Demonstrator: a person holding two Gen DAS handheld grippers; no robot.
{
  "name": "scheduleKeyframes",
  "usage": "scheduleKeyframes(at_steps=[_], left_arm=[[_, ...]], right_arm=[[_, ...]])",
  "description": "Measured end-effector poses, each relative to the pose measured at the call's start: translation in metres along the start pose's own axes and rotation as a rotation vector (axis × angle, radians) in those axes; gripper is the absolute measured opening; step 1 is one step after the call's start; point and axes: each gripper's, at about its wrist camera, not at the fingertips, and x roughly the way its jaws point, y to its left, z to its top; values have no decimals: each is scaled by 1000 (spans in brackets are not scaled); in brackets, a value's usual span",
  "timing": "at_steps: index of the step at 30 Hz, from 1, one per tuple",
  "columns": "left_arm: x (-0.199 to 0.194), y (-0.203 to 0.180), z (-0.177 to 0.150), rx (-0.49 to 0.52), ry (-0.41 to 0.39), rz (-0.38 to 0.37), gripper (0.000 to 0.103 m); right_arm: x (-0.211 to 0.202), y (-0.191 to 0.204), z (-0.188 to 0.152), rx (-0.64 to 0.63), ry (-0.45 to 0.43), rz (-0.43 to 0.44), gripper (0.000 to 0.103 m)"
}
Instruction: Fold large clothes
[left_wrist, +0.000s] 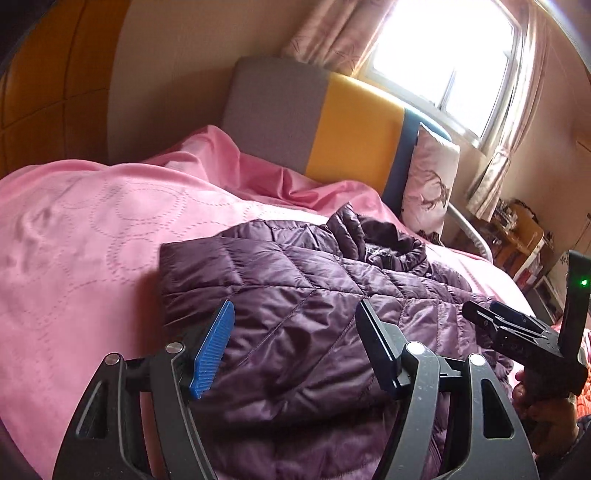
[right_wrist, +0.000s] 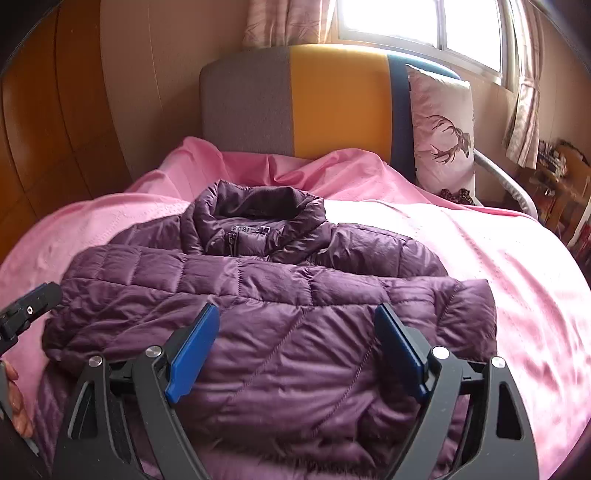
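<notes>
The right hand-held gripper (right_wrist: 293, 350) hangs above the near half of the garment with its blue pads spread wide and nothing between them; the left hand-held gripper (left_wrist: 295, 345) stands likewise parted and empty over the same cloth, a little to the left; the dark purple quilted down jacket (right_wrist: 258, 295) lies straight ahead of and below both, flat on the pink bedspread (right_wrist: 498, 266), sleeves seemingly already brought in across the chest, though the near hem is cut off by the frame edge and I cannot be sure; its long axis runs away from the hand-held grippers toward its collar (right_wrist: 258, 206) and the grey, yellow and blue headboard (right_wrist: 295, 99); the hem end is nearest, so the likely next fold carries that near edge forward toward the collar, both hands about equally placed for it.
</notes>
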Motion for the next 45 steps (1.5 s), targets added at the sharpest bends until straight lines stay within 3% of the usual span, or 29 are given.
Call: scheduleKeyframes(at_steps=[7,24,29,32,34,35,41,45], left_arm=[[57,17,-8,-22,126,20,67],[82,18,-27,-8,144,55,67],[80,15,-27,1,137,64,67],[77,9,-25,22,130,77,73],[69,4,-24,36,119,91,90],[63,1,-24,43,109,105,94],[18,-15,-30,75,37,110,94],[-9,-24,-39,105,13,106,94]], right_arm=[[43,-7,-15,-38,58,-37,87],[76,-12,-29,-27,126,-14,88],[75,-13,-29,-24,126,-9,89],[73,-13,-29,-24,121,-6,89],[72,-13,-29,-23,120,-3,89],[72,-14,-29,-23,119,-3,89],[66,-8,-29,-39,106,-28,92],[56,-4,-27,-52,101,-63,100]])
